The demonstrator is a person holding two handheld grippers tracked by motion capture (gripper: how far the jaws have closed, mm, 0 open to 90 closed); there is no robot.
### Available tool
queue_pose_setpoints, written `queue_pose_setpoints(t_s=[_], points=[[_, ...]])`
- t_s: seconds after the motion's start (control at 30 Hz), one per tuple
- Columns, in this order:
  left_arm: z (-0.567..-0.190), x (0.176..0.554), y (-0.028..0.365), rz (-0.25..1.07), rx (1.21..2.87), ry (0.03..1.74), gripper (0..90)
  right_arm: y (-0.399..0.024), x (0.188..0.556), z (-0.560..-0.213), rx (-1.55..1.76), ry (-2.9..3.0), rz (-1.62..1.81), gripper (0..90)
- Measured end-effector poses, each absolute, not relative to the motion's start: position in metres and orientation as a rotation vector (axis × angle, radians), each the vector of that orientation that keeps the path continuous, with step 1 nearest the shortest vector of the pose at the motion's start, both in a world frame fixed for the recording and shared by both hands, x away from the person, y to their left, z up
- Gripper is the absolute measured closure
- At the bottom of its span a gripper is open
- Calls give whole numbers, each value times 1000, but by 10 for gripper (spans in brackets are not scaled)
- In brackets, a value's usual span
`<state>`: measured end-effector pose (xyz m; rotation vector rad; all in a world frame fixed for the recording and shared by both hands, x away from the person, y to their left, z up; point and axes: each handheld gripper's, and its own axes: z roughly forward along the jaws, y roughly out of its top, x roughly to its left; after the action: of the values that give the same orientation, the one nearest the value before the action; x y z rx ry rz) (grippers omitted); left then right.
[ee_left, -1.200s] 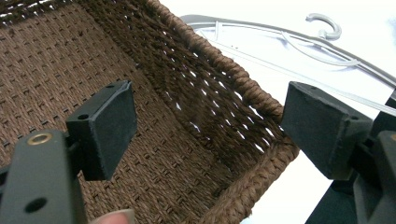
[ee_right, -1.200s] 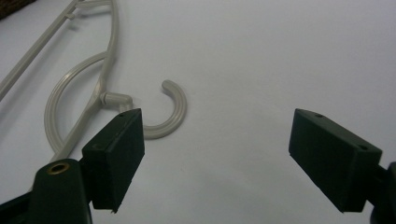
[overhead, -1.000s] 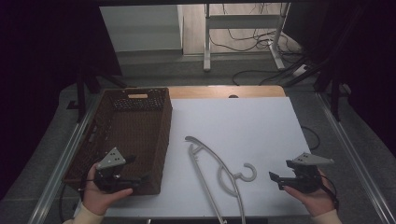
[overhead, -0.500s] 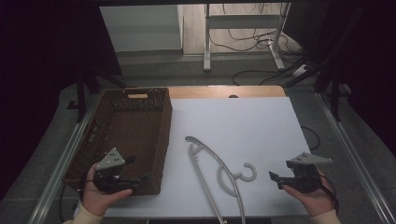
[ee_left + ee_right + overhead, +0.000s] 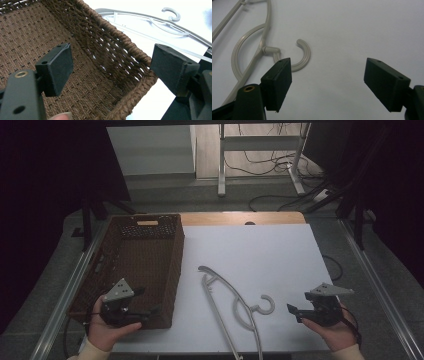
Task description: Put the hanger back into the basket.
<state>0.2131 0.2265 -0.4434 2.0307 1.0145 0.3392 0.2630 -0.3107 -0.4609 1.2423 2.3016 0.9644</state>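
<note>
One pale plastic hanger (image 5: 230,302) lies flat on the white table (image 5: 280,255), between the wicker basket (image 5: 150,265) and the right gripper (image 5: 300,312); it looks light, stiff, slick — best pinched at the neck below the hook; both the right and the left gripper (image 5: 145,312) stand wide and empty.

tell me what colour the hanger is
Pale grey-beige plastic; the hanger shows best in the right gripper view.

Beyond my worktop (image 5: 280,250), cables (image 5: 260,162) trail across the floor (image 5: 165,190) around a white metal stand (image 5: 260,140).
</note>
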Motion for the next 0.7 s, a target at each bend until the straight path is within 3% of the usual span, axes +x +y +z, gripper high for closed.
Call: queue_pose_setpoints(t_s=[0.7], points=[[-443,213,226,339,2037,1007,182,-291,264,-464,1241,2363,931,246]])
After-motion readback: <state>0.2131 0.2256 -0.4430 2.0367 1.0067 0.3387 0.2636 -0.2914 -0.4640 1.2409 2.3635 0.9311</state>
